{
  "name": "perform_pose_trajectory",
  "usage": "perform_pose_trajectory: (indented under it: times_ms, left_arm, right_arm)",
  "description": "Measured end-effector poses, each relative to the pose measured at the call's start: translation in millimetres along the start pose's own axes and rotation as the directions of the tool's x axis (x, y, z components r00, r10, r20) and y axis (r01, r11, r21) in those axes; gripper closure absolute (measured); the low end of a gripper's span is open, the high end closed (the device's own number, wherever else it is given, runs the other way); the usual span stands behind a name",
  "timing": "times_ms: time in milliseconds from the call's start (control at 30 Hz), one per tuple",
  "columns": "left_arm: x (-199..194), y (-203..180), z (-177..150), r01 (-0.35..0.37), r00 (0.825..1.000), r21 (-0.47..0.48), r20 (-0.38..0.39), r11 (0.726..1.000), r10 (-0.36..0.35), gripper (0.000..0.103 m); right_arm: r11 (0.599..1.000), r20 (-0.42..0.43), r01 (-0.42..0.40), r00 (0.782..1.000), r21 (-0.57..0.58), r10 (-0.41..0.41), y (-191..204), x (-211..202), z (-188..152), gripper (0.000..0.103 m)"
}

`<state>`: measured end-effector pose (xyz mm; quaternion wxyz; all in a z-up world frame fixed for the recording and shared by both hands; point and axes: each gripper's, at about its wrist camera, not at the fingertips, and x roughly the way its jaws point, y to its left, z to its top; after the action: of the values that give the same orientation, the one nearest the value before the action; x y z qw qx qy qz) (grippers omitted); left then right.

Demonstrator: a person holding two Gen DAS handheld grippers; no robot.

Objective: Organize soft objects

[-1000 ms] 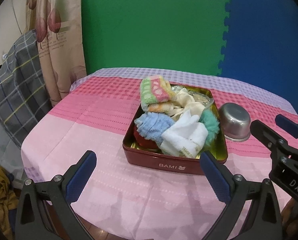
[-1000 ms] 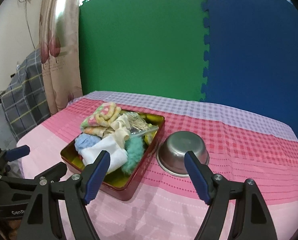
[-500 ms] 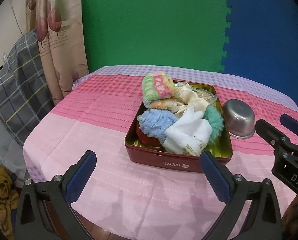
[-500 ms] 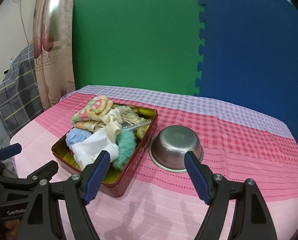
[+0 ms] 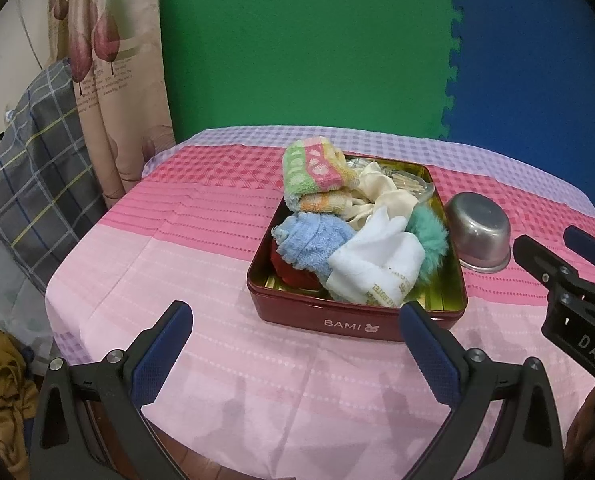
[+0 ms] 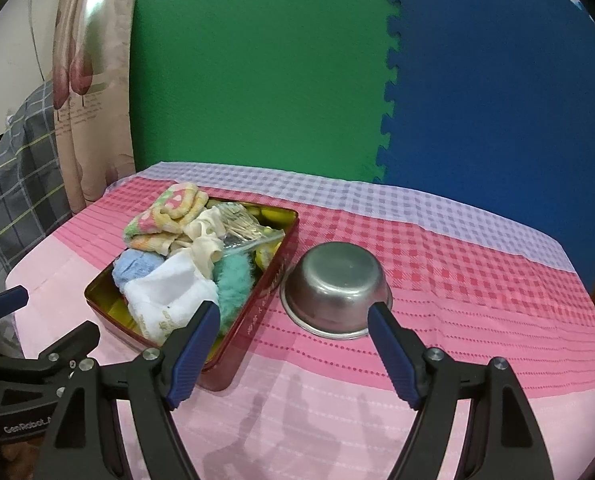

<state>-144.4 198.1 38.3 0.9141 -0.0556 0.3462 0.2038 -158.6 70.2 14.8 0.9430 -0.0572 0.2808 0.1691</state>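
Tin (image 5: 339, 322) of cloths lengthwise away from wide-open, empty left gripper (image 5: 293, 350) and right gripper (image 6: 293, 350).

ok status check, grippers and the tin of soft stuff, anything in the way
Left gripper and right gripper open, empty, short of the tin. Soft things piled inside, untouched. Upturned steel bowl beside the tin; nothing blocking.

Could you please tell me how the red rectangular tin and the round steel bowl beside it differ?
The red rectangular tin stands open side up and is heaped with soft cloths; the round steel bowl is turned upside down, rim on the cloth, with nothing on it. The tin is flat-walled, lettered and longer; the bowl is plain and curved. Both rest side by side on the pink tablecloth.
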Motion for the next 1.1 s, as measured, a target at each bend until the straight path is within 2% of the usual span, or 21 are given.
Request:
perform_pose_trajectory:
  times_ms: [767, 1100]
  left_arm:
    - [5.5, -1.5, -1.2, -0.006, 1.000, 0.010, -0.028, 1.000, 0.006, 0.001]
    - [8.9, -3.1, -3.0, -0.009, 0.999, 0.017, -0.037, 1.000, 0.010, 0.001]
  right_arm:
    - [0.999, -0.100, 0.049, 0.994, 0.006, -0.048, -2.2, 16.9, -3.3, 0.025]
    - [0.999, -0.136, 0.025, 0.991, 0.043, -0.019, -5.2, 22.0, -3.4, 0.025]
